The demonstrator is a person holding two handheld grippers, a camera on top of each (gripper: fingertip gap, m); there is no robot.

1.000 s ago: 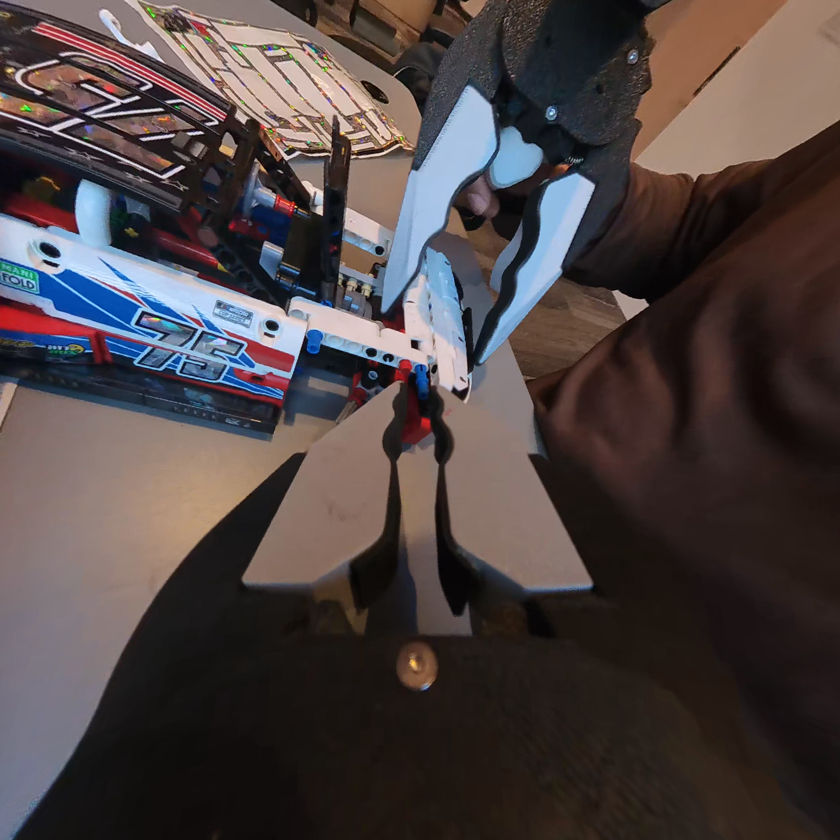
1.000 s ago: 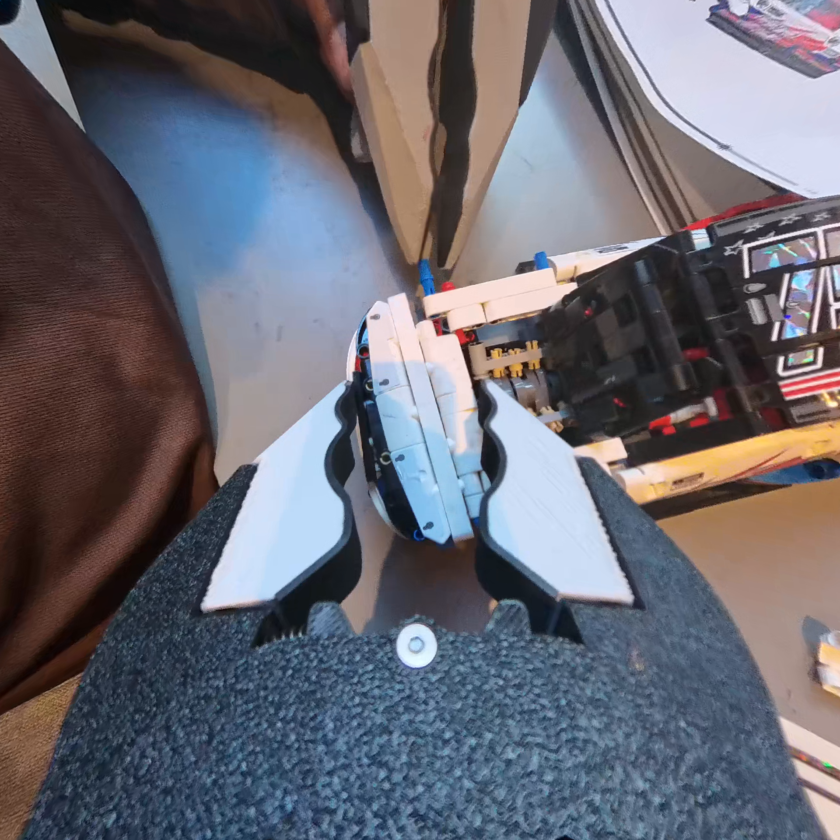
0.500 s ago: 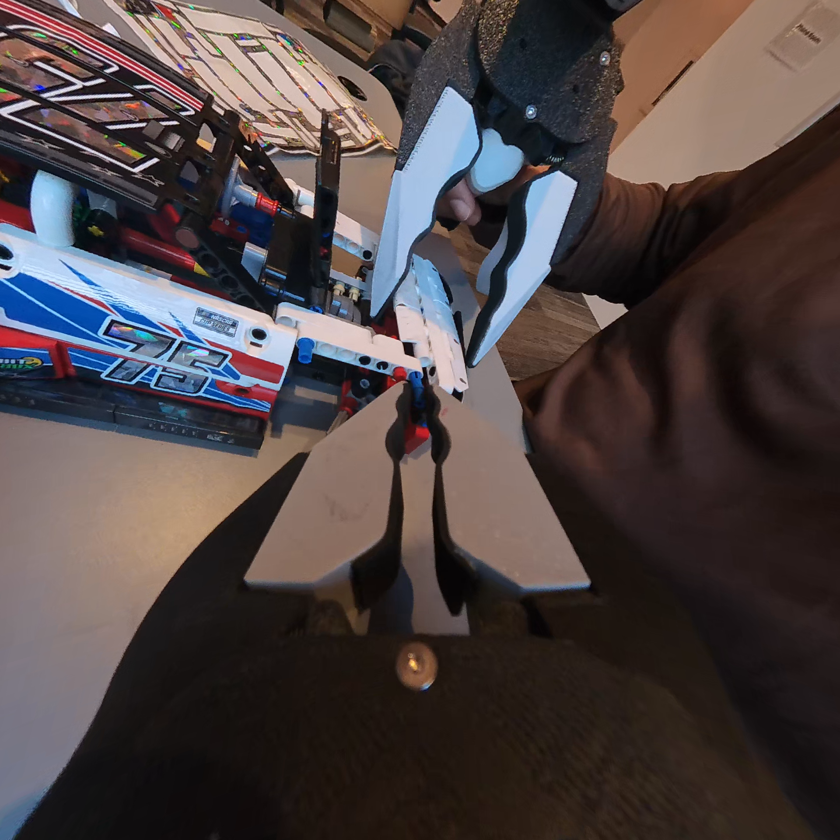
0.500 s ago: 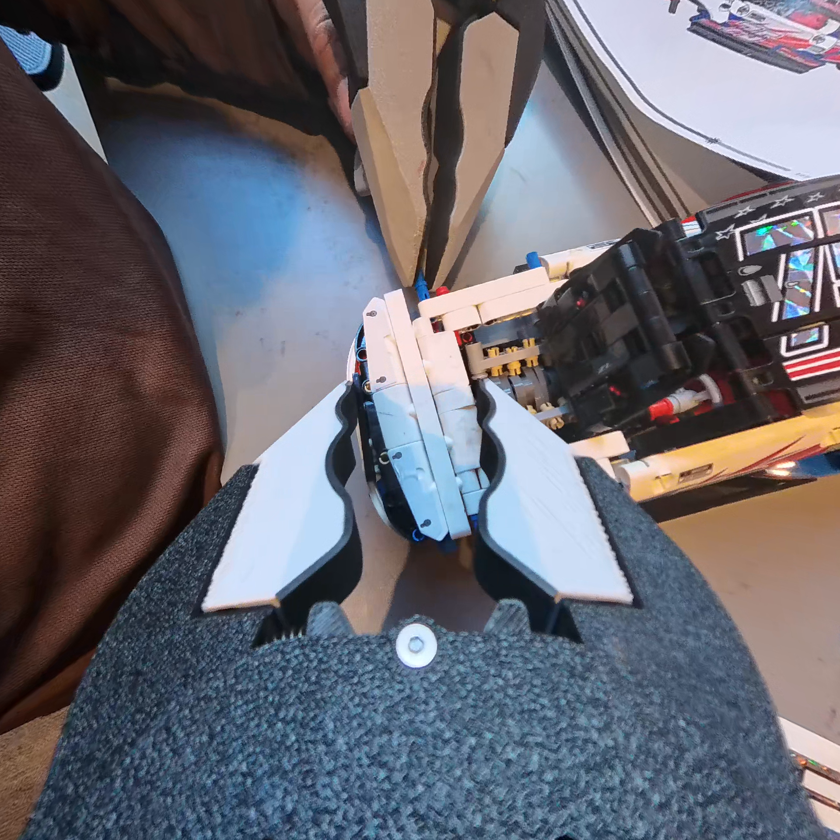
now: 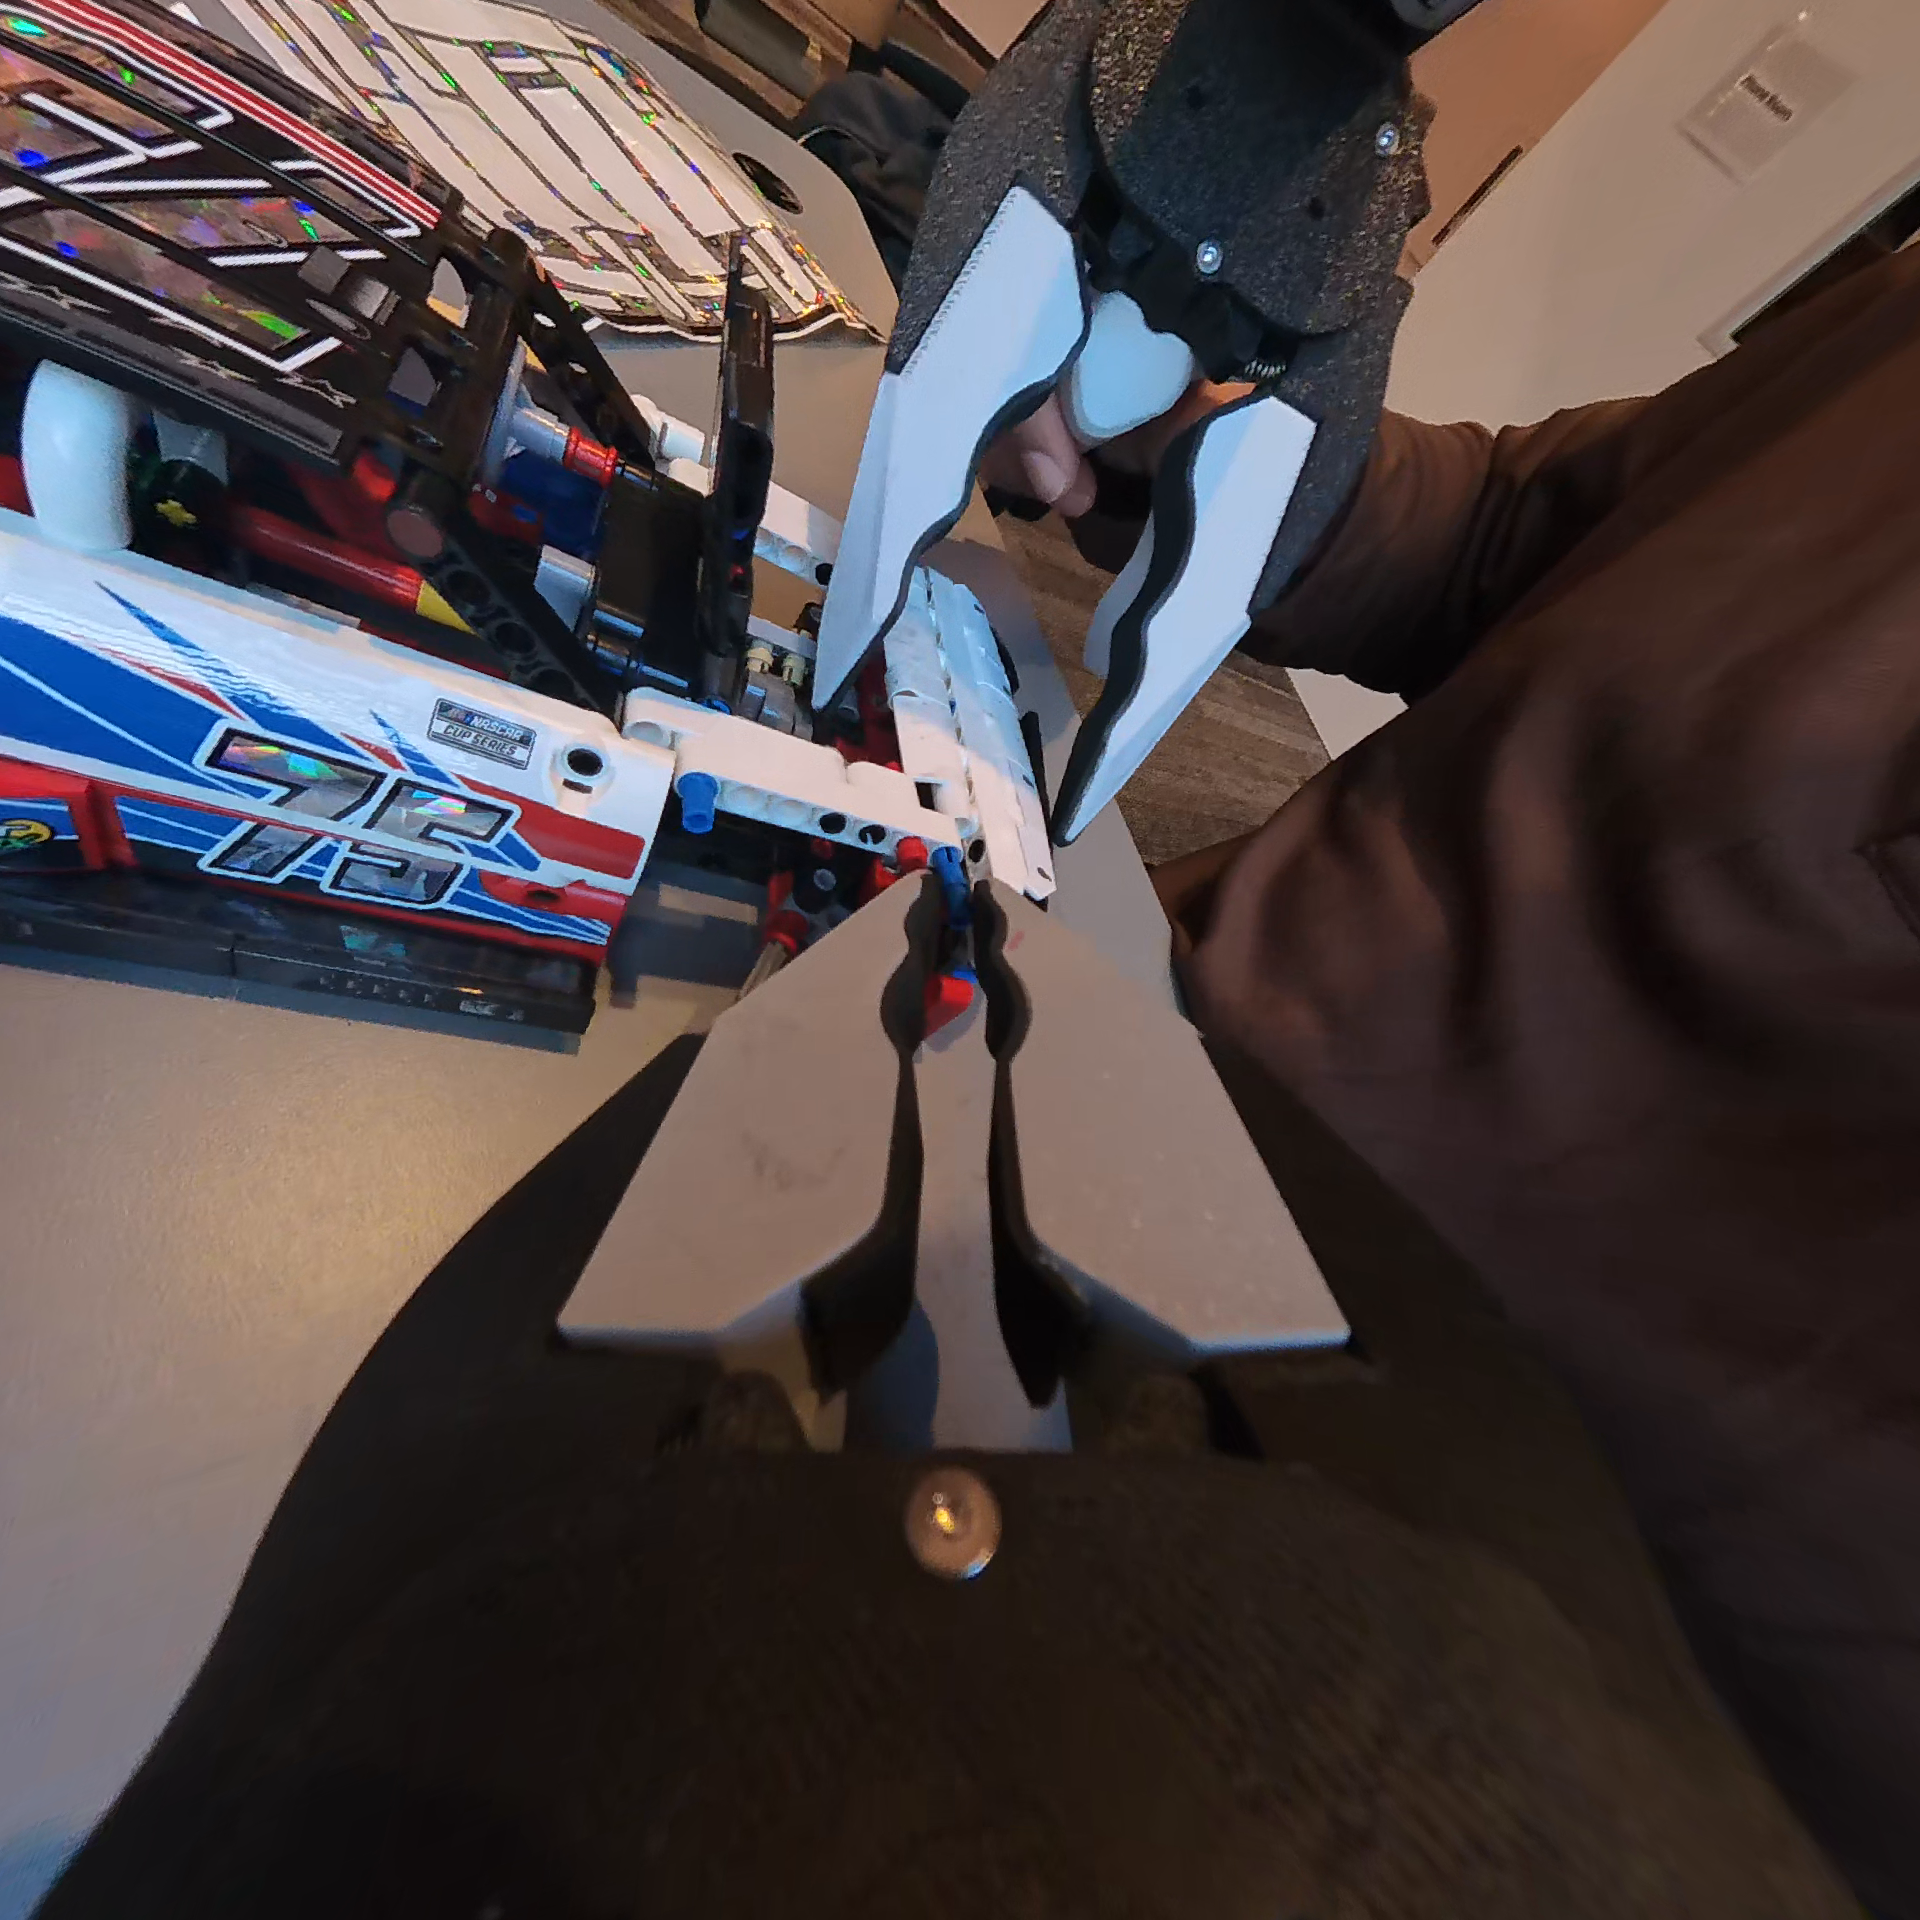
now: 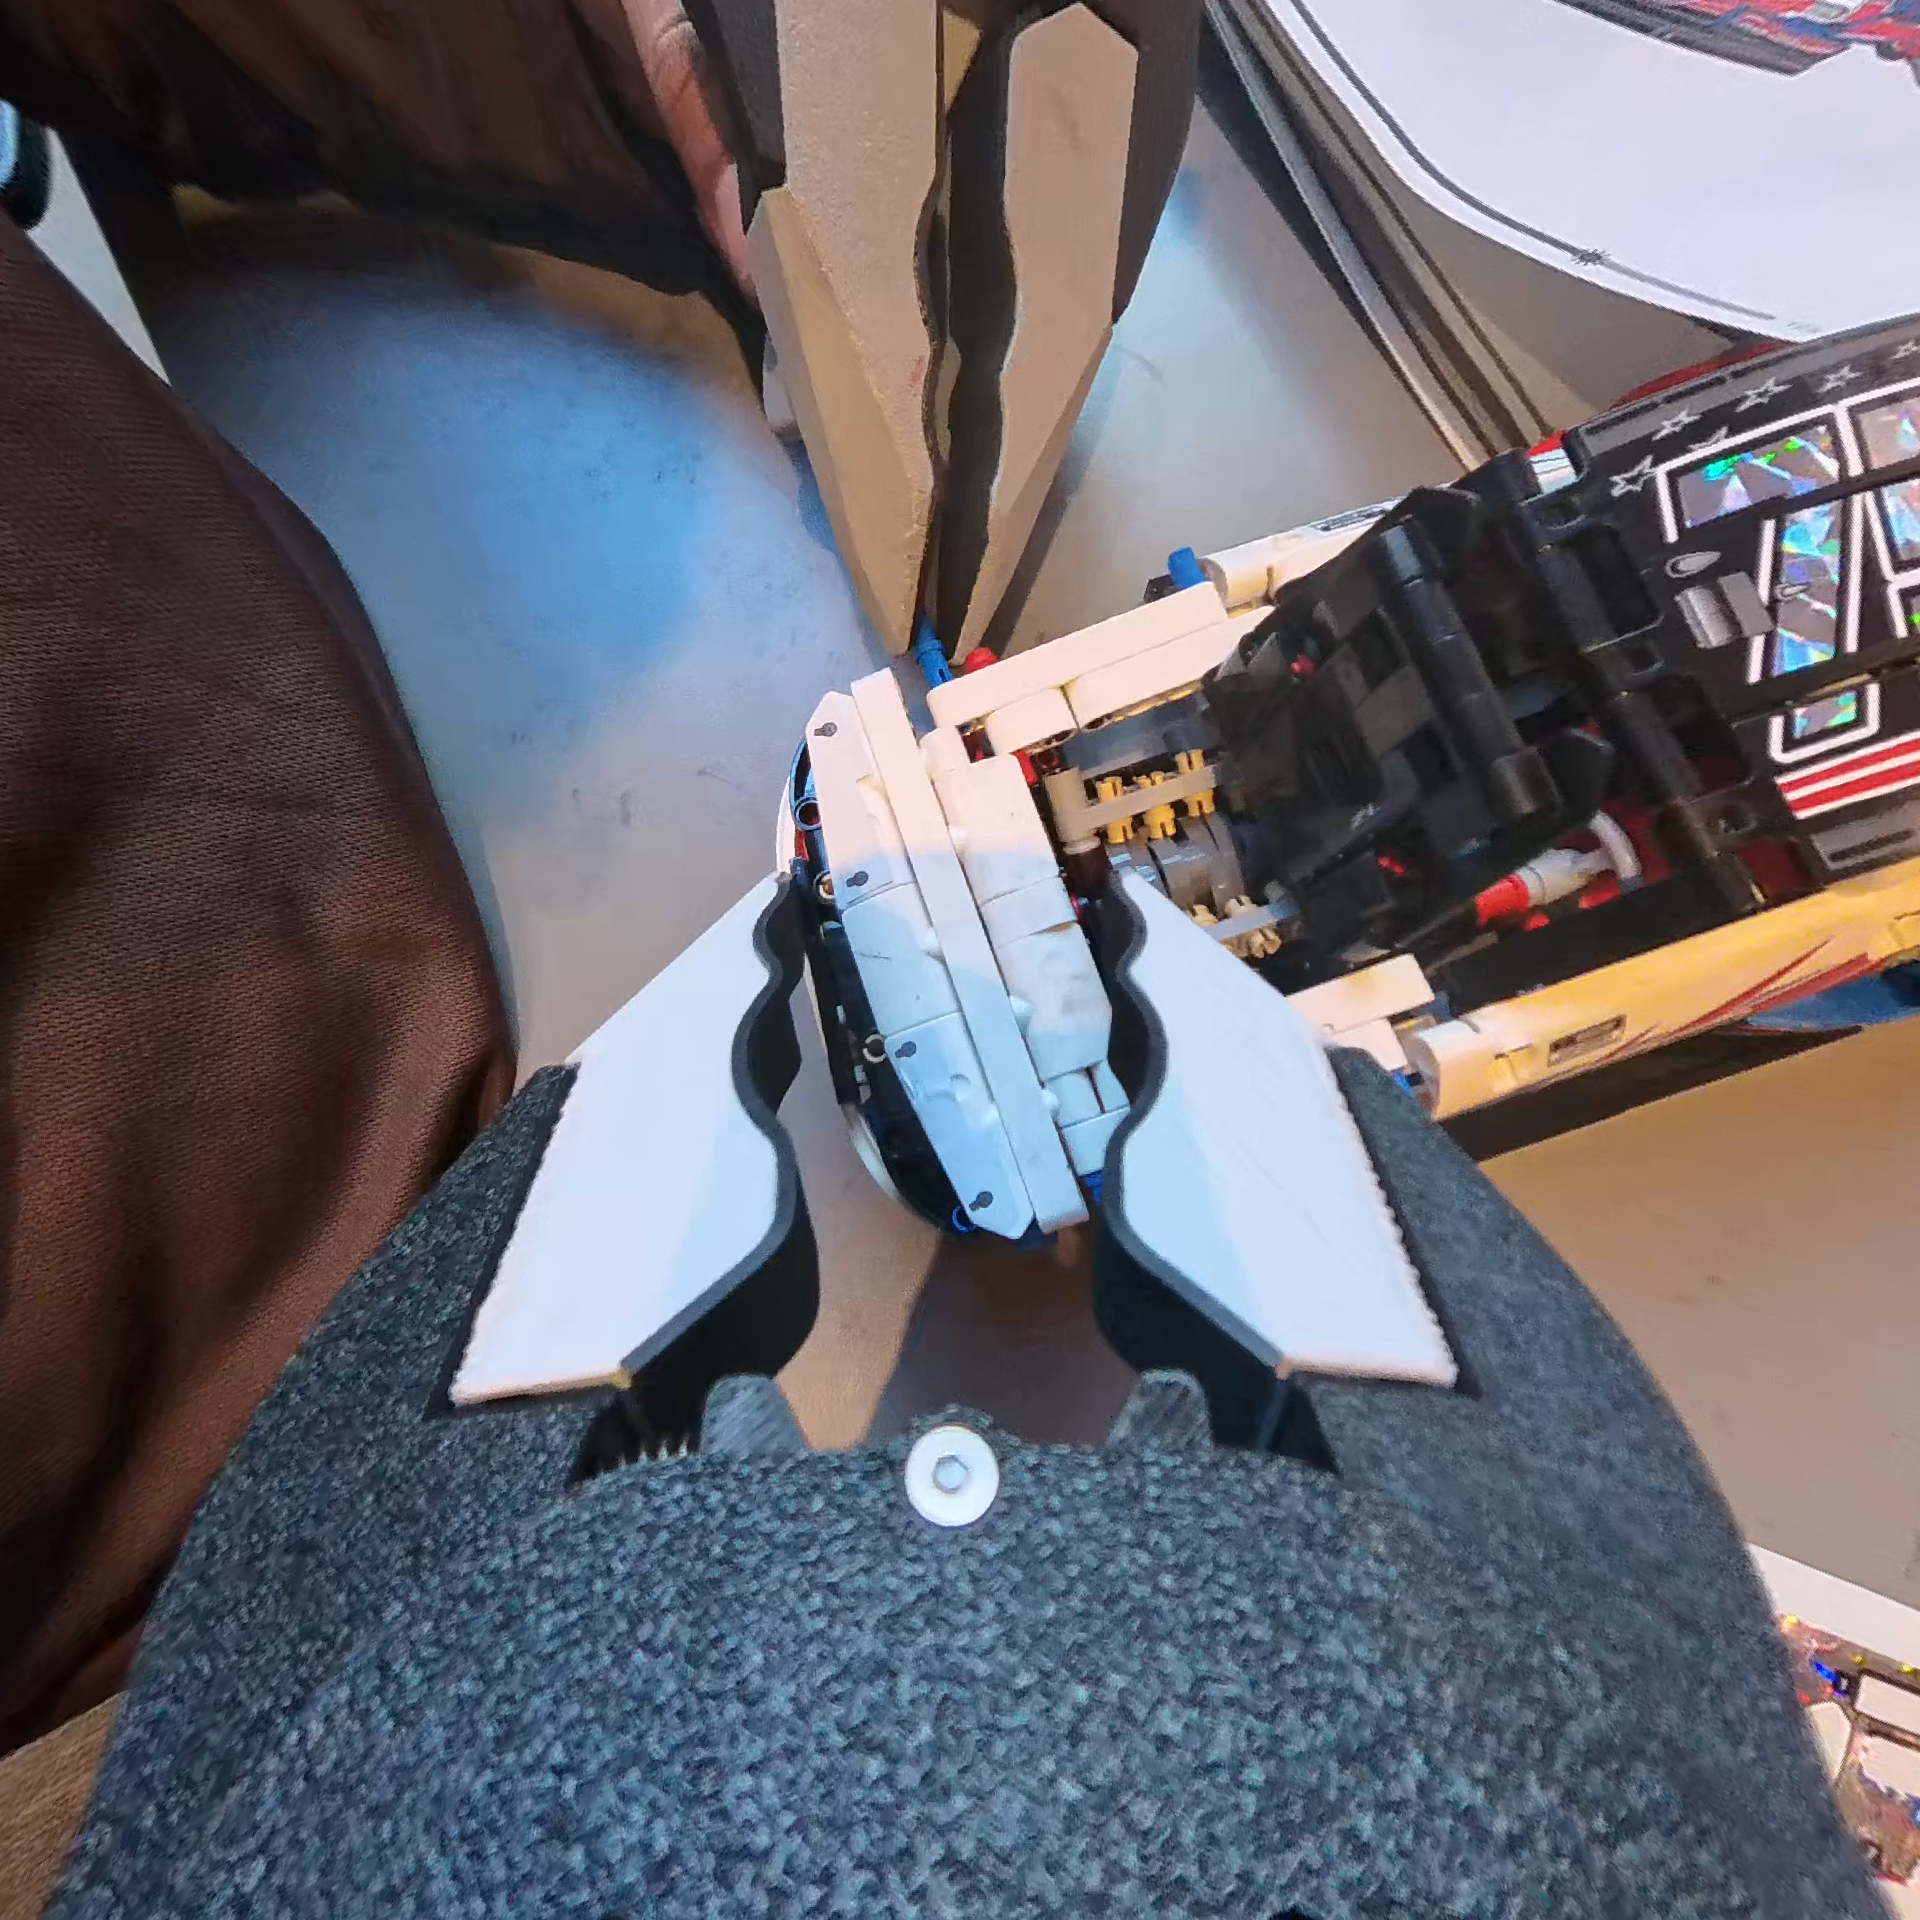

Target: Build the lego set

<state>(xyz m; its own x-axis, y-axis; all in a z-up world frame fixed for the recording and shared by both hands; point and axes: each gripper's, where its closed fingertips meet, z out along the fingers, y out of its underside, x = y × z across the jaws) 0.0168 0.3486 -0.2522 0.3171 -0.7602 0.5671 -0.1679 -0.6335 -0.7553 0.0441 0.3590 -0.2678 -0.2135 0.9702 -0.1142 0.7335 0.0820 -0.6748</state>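
A red, white and blue lego race car (image 5: pixel 312 769) with a black roof lies on the grey table (image 5: pixel 208 1195). It also shows in the right wrist view (image 6: pixel 1558 727). My left gripper (image 5: pixel 948 894) is shut on a small blue pin (image 5: pixel 951 871) at the corner of the car's end. My right gripper (image 6: pixel 951 888) comes from above and straddles the white end panel (image 6: pixel 966 966), with its pads against both sides. The same panel (image 5: pixel 966 707) and the right gripper (image 5: pixel 940 764) show in the left wrist view. The left gripper (image 6: pixel 940 634) and the pin (image 6: pixel 932 657) show at the top of the right wrist view.
A holographic sticker sheet (image 5: pixel 582 156) lies behind the car. An instruction booklet (image 6: pixel 1558 156) lies beside it. A person's brown sleeve (image 5: pixel 1558 935) fills the side by the table edge. Small sticker scraps (image 6: pixel 1860 1714) lie near the front. About 4 cm separates my left fingertips from my right.
Both grippers keep their hold. The car's end and the grippers have shifted slightly together, and the car looks a little more tilted in the right wrist view.
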